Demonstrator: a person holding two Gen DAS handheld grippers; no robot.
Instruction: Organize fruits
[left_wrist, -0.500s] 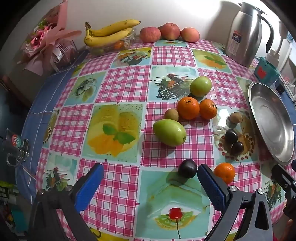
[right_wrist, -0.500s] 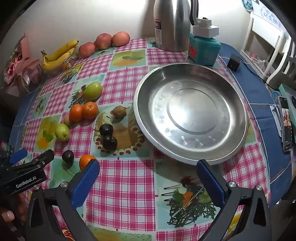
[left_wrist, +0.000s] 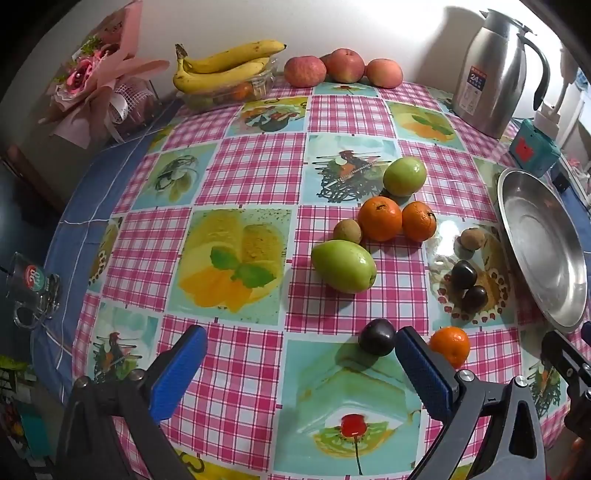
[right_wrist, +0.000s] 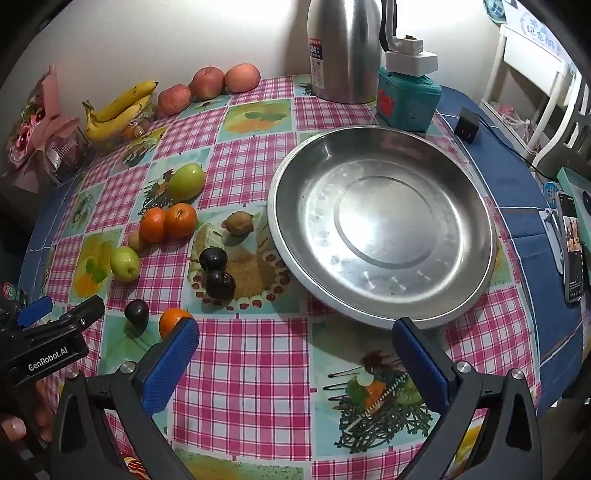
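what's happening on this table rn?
A person holds a gripper in each hand over a fruit-strewn tablecloth. The left gripper and right gripper both hang open, holding nothing. The steel pan is empty; oranges, green fruits and dark plums lie loose beside it.

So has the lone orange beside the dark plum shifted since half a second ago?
No. In the right wrist view the lone orange sits where it did, just right of the dark plum and below the printed cake square.
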